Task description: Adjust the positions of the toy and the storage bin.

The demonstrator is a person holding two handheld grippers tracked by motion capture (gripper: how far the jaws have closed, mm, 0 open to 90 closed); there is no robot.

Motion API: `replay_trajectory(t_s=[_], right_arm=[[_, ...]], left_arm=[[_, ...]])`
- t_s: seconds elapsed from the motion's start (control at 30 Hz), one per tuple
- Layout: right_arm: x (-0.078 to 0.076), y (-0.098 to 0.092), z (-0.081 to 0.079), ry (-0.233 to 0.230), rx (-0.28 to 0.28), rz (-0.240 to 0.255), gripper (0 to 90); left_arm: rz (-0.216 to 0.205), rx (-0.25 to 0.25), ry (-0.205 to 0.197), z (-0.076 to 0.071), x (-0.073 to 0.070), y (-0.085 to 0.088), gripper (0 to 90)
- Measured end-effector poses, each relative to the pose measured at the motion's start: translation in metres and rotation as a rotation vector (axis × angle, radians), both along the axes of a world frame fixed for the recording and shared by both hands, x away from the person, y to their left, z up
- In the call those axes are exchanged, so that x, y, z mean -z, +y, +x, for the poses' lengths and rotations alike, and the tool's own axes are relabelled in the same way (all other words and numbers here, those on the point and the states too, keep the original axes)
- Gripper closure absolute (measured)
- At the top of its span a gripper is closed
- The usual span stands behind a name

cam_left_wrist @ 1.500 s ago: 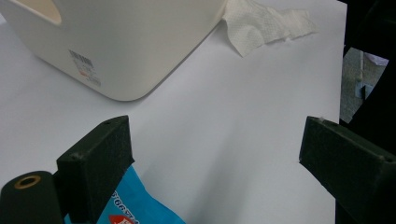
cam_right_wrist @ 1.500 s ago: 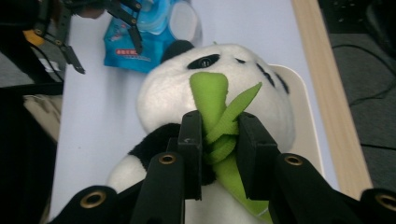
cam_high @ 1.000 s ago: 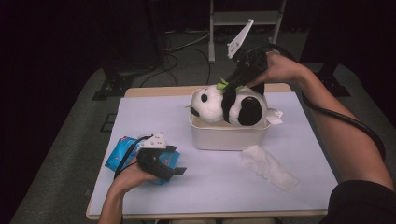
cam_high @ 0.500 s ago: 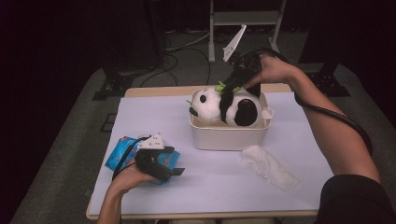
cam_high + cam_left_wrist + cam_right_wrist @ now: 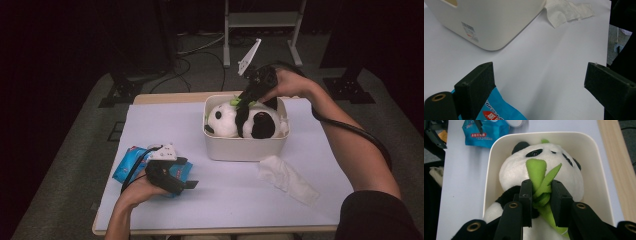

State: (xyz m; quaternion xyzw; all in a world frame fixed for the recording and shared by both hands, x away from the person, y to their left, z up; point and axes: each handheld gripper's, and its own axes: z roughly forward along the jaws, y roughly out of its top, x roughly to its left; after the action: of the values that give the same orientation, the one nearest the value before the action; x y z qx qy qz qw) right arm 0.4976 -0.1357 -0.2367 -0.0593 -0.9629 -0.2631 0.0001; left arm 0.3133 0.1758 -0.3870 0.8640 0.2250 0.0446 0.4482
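Observation:
A black and white plush panda (image 5: 240,120) (image 5: 541,170) lies in a cream plastic bin (image 5: 245,147) (image 5: 599,190) at the table's middle. My right gripper (image 5: 242,102) (image 5: 541,195) is shut on the panda's green bamboo leaves (image 5: 539,176) (image 5: 236,102), reaching in from the far right. My left gripper (image 5: 172,180) (image 5: 539,85) rests near the front left on a blue wipes packet (image 5: 131,162) (image 5: 496,110), jaws wide open with bare table between them.
A crumpled white paper towel (image 5: 285,179) (image 5: 566,11) lies right of the bin on the white tabletop (image 5: 225,200). The table's wooden edge (image 5: 616,162) runs behind the bin. A metal stand (image 5: 260,30) and cables sit on the floor beyond.
My right gripper has come down with the panda, which has sunk from perching on the bin's rim to lying inside it. The left hand has stayed put.

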Motion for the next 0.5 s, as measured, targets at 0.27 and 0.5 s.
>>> replay_trajectory(t_s=[0.27,0.5], right_arm=[[0.010,0.003,0.001,0.016,-0.011,0.009,71.9],[0.024,0.002,-0.001,0.037,-0.008,0.002,71.8]], left_arm=[[0.000,-0.002,0.002,0.000,0.000,0.001,8.9],[0.006,0.002,-0.001,-0.001,0.000,0.001,8.9]])
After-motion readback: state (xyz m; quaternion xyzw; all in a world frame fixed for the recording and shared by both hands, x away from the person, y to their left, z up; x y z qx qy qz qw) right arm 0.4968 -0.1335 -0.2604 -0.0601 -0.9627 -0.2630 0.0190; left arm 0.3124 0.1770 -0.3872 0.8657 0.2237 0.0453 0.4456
